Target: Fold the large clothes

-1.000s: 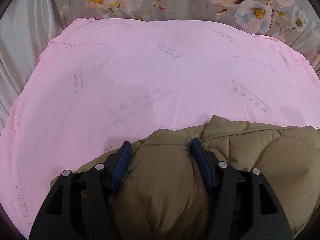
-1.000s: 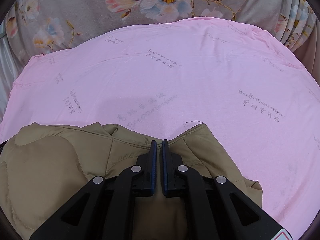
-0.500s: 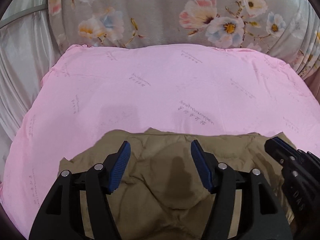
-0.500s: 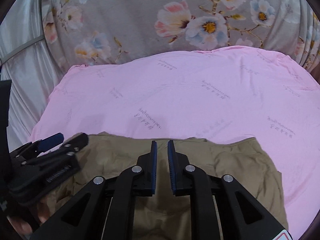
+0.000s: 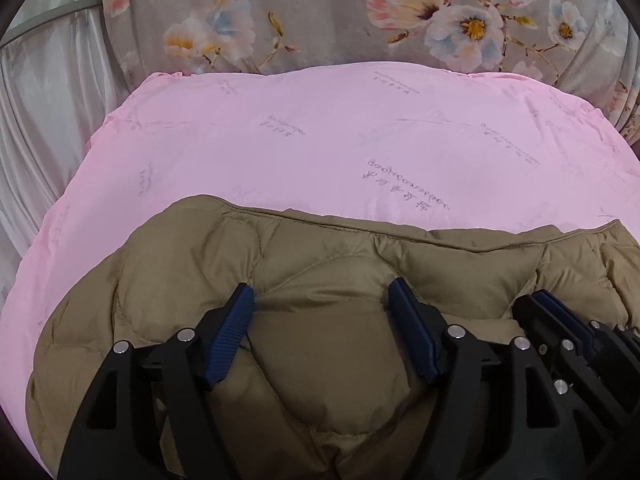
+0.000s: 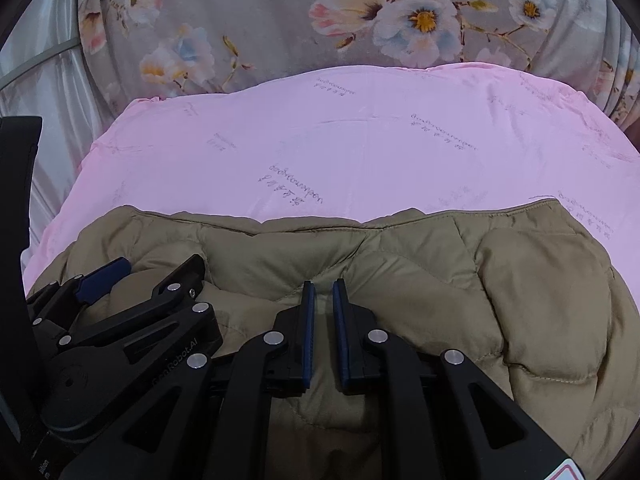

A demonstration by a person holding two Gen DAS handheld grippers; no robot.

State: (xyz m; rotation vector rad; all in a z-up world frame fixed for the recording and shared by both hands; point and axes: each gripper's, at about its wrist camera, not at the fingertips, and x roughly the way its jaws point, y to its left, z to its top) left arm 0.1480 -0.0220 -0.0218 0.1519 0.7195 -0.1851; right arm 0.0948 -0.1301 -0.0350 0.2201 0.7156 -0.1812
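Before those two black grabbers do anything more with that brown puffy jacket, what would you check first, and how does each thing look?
1. Jacket lies fully on the pink sheet: cannot tell, its near part is out of view.
2. Left gripper open wide: ok, padding bulges between its fingers.
3. Right gripper gripping fabric: cannot tell; a narrow gap shows between its fingers.
4. Grippers apart from each other: ok, but close, side by side.
5. Far jacket edge straight: ok, roughly, with small wrinkles.
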